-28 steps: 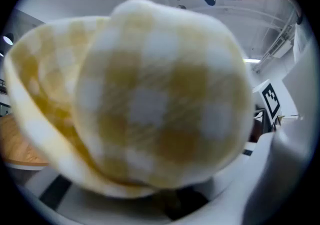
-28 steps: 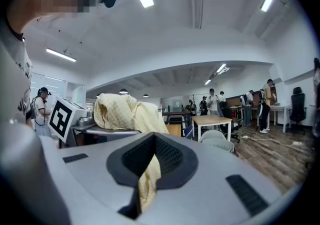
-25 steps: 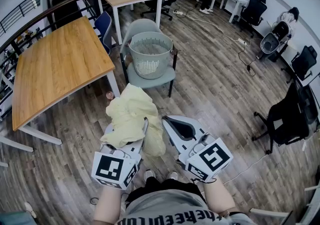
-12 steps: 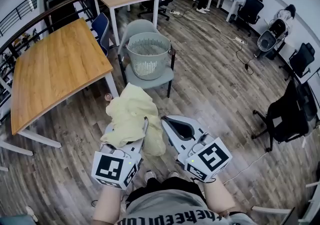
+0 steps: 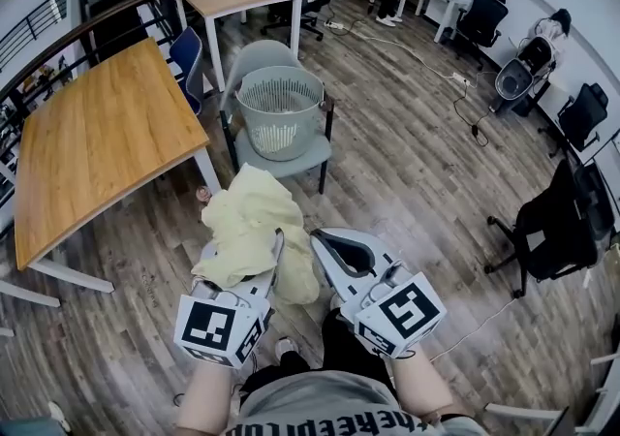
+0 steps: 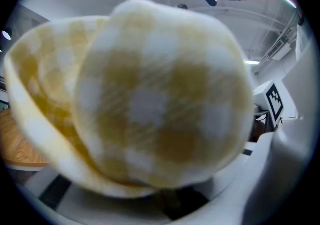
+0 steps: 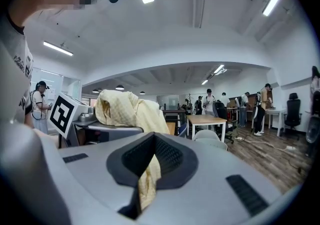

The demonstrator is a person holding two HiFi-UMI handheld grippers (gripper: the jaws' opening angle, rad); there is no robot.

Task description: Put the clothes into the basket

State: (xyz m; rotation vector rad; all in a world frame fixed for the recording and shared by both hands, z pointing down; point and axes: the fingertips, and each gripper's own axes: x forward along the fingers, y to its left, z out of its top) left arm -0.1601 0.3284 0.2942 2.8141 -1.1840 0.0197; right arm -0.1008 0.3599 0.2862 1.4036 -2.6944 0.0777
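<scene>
Two grippers share one load in the head view. The left gripper (image 5: 244, 252) carries a bunched yellow checked cloth (image 5: 250, 216) heaped over its jaws. The right gripper (image 5: 327, 238) sits just beside it, closed, with a tail of the same cloth hanging between the two. I read that as keeping the loose end off the floor while the bundle is carried. Ahead, well apart from both, the basket (image 5: 257, 124) stands on the seat of a grey chair (image 5: 295, 158) with its mouth upward. The cloth has to go there and is not in it yet. The left gripper view gives me little but cloth, which fills the frame right up against the lens. The jaws stand partway apart around that thick wad, clamped on it. In the right gripper view the dark pads meet in a vee with a thin strip of the cloth pinched in the seam. The rest is piled on the other gripper to the left.
</scene>
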